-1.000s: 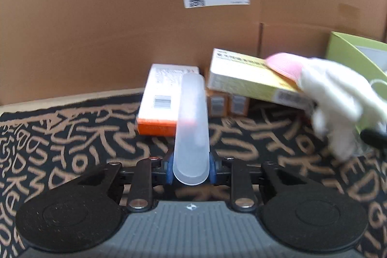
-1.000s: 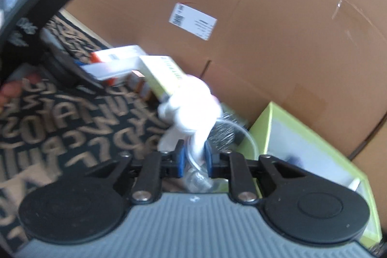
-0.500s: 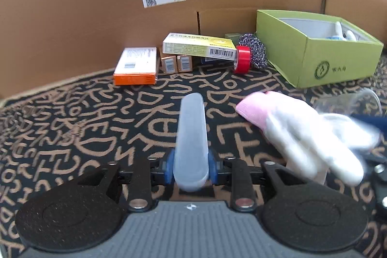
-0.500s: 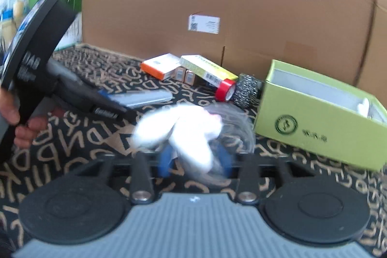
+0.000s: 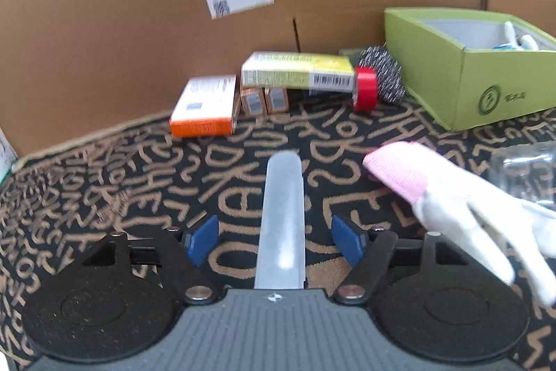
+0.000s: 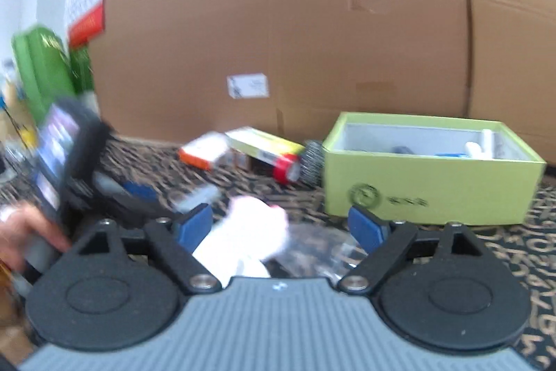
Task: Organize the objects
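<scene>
Right gripper [image 6: 279,225] opening over white glove [image 6: 243,239] and clear plastic cup [image 6: 319,249], both just before green box [image 6: 427,183].

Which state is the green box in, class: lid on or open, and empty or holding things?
Open and not empty. The green box has no lid over it; its grey inside shows, with white and blue items lying near its far right corner.

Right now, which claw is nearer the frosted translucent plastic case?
Left. The case lies between the opening left claw pads, untouched; the right claw is opening around the white glove beside it.
</scene>
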### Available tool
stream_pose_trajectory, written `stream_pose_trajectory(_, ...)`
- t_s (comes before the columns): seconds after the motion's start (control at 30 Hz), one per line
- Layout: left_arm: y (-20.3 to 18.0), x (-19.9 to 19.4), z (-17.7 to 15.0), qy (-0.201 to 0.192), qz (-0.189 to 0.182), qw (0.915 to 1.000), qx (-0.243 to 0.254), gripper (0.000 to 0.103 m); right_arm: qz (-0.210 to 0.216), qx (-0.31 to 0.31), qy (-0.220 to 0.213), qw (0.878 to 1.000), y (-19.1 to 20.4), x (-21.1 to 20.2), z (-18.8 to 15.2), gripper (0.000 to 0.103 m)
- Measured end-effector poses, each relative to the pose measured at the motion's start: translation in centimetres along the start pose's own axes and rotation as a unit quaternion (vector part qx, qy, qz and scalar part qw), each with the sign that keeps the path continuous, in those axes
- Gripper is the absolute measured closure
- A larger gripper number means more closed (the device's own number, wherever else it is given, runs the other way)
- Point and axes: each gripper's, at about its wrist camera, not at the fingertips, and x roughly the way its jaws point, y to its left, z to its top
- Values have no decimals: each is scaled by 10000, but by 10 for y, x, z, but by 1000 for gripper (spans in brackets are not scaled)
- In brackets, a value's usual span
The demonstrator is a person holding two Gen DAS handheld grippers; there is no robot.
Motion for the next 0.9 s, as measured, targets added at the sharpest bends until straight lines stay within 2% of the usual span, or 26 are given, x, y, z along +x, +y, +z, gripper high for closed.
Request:
stream_pose_trajectory(0.03, 2, 1, -1, -77, -13, 9999, -114, 29, 111, -150, 9, 9998, 6, 4, 5, 16)
stream_pose_trajectory(0.07, 4, 1, -1, -62, -62, 9998, -186, 40, 183, -429, 35, 9989, 15, 10, 9, 18)
stream_pose_trajectory(0.1, 7, 0, -1, -44, -191, 9994, -285, 59, 220, -707, 82, 9972, 25, 18, 12, 20)
stream_pose_trajectory(0.13, 10, -2, -1, 9, -291, 9988, -382, 67, 258, -946, 199, 9950, 33, 29, 13, 25)
stream_pose_trajectory(0.17, 12, -4, -1, 35, -304, 9986, -441, 69, 318, -1075, 354, 9931, 41, 40, 13, 41)
stream_pose_trajectory(0.2, 14, -5, -1, 34, -277, 9986, -451, 69, 393, -1124, 554, 9913, 46, 51, 11, 59)
stream_pose_trajectory(0.23, 15, -5, -2, 24, -224, 9989, -418, 69, 466, -1147, 748, 9895, 50, 61, 10, 62)
stream_pose_trajectory(0.3, 17, -4, -5, -25, -135, 9993, -351, 65, 420, -1305, 946, 9860, 57, 77, 2, 62)
stream_pose_trajectory(0.33, 19, -4, -5, -34, -76, 9994, -340, 58, 260, -1394, 1019, 9846, 61, 83, -3, 62)
stream_pose_trajectory(0.37, 19, -3, -5, -47, 39, 9995, -324, 44, 86, -1445, 1096, 9834, 62, 90, -8, 62)
stream_pose_trajectory(0.4, 20, -2, -5, -61, 119, 9995, -285, 41, 19, -1391, 1179, 9832, 60, 94, -11, 63)
stream_pose_trajectory(0.43, 21, -1, -4, -73, 84, 9996, -257, 42, 62, -1235, 1280, 9840, 56, 97, -14, 69)
stream_pose_trajectory(0.47, 22, -1, -4, -65, -38, 9996, -282, 57, 163, -1038, 1344, 9853, 53, 97, -15, 81)
stream_pose_trajectory(0.5, 24, 0, -2, -24, -229, 9991, -350, 70, 232, -888, 1348, 9866, 50, 96, -15, 87)
stream_pose_trajectory(0.53, 24, 0, 0, 14, -333, 9986, -402, 71, 240, -827, 1325, 9874, 49, 93, -13, 89)
stream_pose_trajectory(0.63, 15, 2, 2, -33, -300, 9990, -325, 71, 254, -705, 1163, 9904, 44, 81, -9, 93)
stream_pose_trajectory(0.7, 11, 3, 1, -92, -190, 9993, -295, 65, 276, -643, 1041, 9921, 42, 71, -4, 94)
stream_pose_trajectory(0.77, 10, 3, 0, -116, -187, 9994, -255, 65, 247, -629, 929, 9934, 42, 64, 1, 94)
stream_pose_trajectory(0.8, 12, 2, 0, -99, -240, 9993, -273, 72, 255, -613, 919, 9935, 41, 63, 3, 94)
stream_pose_trajectory(0.9, 18, -3, 0, -10, -463, 9980, -424, 73, 375, -474, 880, 9943, 38, 59, 7, 94)
